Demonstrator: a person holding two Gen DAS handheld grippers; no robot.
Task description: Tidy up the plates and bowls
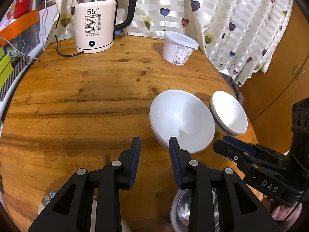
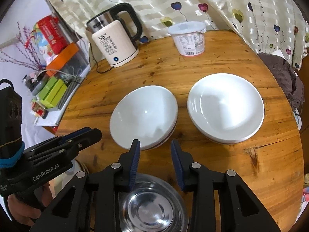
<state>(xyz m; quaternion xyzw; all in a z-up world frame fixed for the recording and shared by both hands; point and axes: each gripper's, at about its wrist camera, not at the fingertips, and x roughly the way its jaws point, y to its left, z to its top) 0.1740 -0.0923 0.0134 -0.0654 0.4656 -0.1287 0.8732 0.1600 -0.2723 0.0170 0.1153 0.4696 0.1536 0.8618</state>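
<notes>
A stack of white bowls (image 2: 143, 116) sits mid-table, also in the left wrist view (image 1: 181, 118). To its right is a stack of white plates (image 2: 226, 107), seen edge-on in the left wrist view (image 1: 228, 113). A steel bowl (image 2: 152, 206) lies at the near table edge, partly behind the fingers; it also shows in the left wrist view (image 1: 182, 210). My left gripper (image 1: 154, 145) is open and empty, just left of the white bowls. My right gripper (image 2: 155, 147) is open and empty above the steel bowl, just short of the white bowls.
A white electric kettle (image 2: 117, 40) with a black cord stands at the back left of the round wooden table (image 2: 241, 166). A lidded white tub (image 2: 189, 38) stands at the back. Boxes and clutter (image 2: 56, 89) lie off the table's left edge. A curtain hangs behind.
</notes>
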